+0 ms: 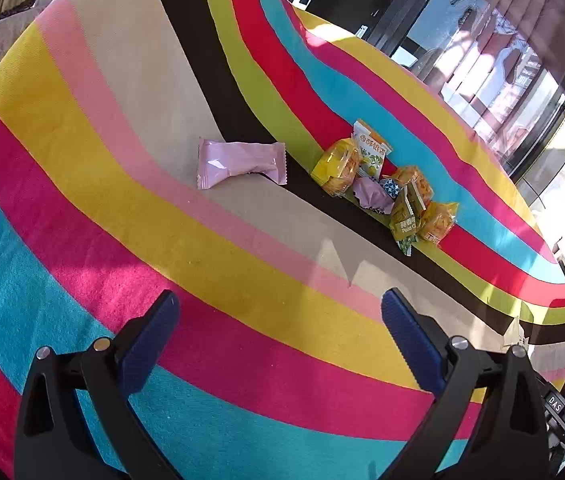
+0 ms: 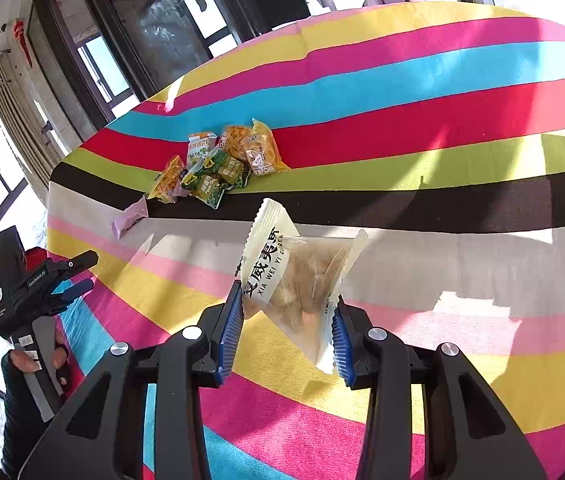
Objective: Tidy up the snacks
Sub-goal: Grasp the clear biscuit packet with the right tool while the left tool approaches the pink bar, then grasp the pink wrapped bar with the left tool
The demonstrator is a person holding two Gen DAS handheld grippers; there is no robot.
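Two tools show over the striped surface (image 1: 82,168): the right tool (image 2: 287,326) grips a clear-and-white snack packet (image 2: 294,276) between its blue pads, lifted above the pink and yellow stripes, while the left tool (image 1: 280,320) hangs with its jaws spread wide and nothing between them. Farther out, a pink wrapped snack (image 1: 241,162) lies alone on the beige stripe, just beside a pile of yellow and green snack packets (image 1: 386,184) on the black and green stripes.

Bright sunlight from the windows (image 2: 102,68) throws hard shadows across the striped tablecloth (image 1: 242,300); fisheye bending and dark vignetting at frame edges.
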